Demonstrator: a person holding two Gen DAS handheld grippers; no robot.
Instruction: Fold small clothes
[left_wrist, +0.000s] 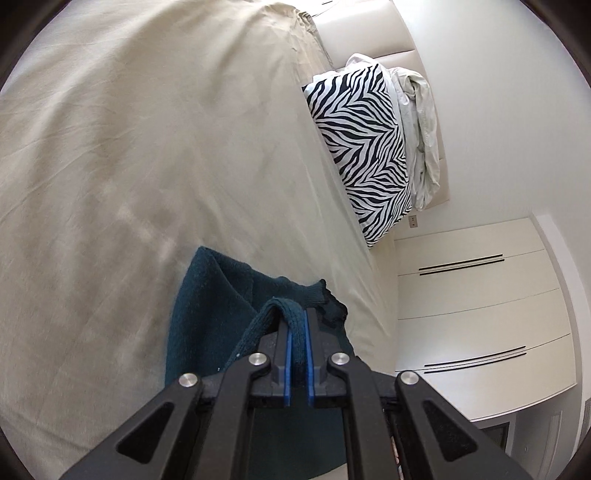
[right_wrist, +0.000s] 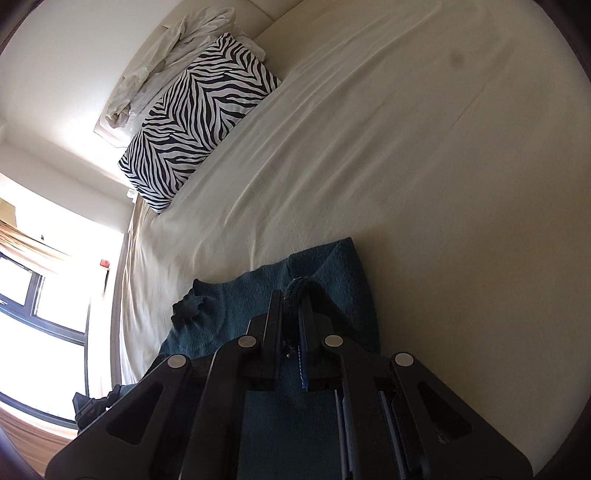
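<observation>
A dark teal knitted garment (left_wrist: 210, 314) hangs over the cream bed sheet (left_wrist: 129, 147). My left gripper (left_wrist: 297, 314) is shut on a thick folded edge of it, the cloth pinched between the blue pads. In the right wrist view the same teal garment (right_wrist: 332, 280) spreads below my right gripper (right_wrist: 295, 295), which is shut on another bunched edge. A ribbed, scalloped hem (right_wrist: 195, 306) hangs to the left of that gripper. Both grips hold the cloth just above the sheet (right_wrist: 406, 147).
A zebra-striped pillow (left_wrist: 365, 147) lies at the head of the bed, with crumpled pale cloth (left_wrist: 421, 125) behind it against the padded headboard. White drawers (left_wrist: 480, 314) stand beside the bed. A window (right_wrist: 44, 306) shows past the bed's edge in the right wrist view.
</observation>
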